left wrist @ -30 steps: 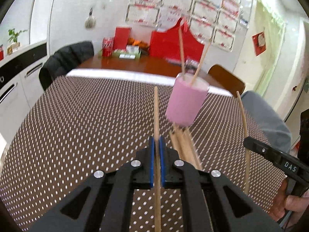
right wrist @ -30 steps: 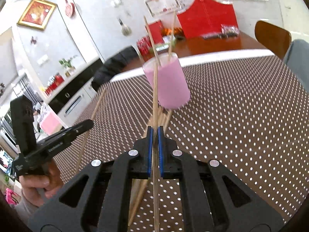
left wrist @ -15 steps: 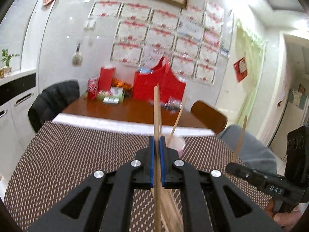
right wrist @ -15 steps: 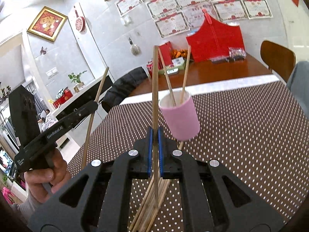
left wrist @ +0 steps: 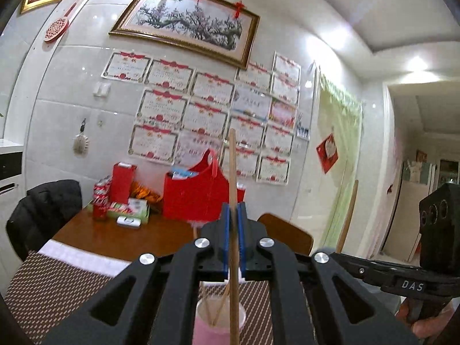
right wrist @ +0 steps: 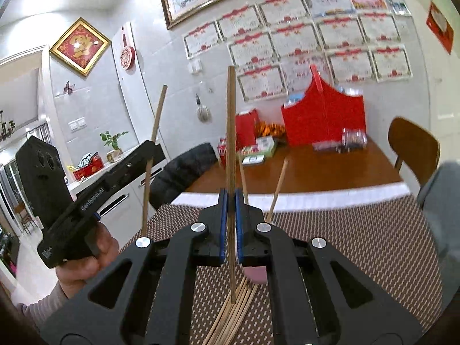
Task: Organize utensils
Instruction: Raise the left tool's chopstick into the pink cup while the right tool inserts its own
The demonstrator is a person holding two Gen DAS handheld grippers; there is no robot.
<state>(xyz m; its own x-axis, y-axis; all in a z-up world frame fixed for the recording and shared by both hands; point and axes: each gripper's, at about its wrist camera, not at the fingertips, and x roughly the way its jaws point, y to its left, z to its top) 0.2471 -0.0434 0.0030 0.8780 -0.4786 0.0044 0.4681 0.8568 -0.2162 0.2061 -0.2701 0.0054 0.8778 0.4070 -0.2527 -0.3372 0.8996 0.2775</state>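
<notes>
My left gripper [left wrist: 233, 211] is shut on a wooden chopstick [left wrist: 233, 172], held upright right above the pink cup [left wrist: 220, 326], which holds two chopsticks. The chopstick's lower end hangs over the cup's mouth. My right gripper [right wrist: 229, 198] is shut on another chopstick [right wrist: 231, 132], also upright. Its lower tip hangs above a pile of chopsticks [right wrist: 233, 316] lying on the dotted brown tablecloth [right wrist: 359, 247]. The pink cup [right wrist: 256, 274] shows only as a sliver behind the right jaws. Each gripper appears in the other's view, left [right wrist: 149, 155] and right [left wrist: 342, 254].
Beyond the tablecloth is a wooden table [right wrist: 316, 172] with a red bag [right wrist: 322, 115], cans and boxes. A brown chair [right wrist: 414, 143] stands at the right, a black jacket on a chair [left wrist: 43, 210] at the left. A grey-clad knee [right wrist: 442, 189] is at the right edge.
Both grippers have tilted upward and risen, each still holding its chopstick. The left one has moved over the pink cup, which now sits right below its jaws.
</notes>
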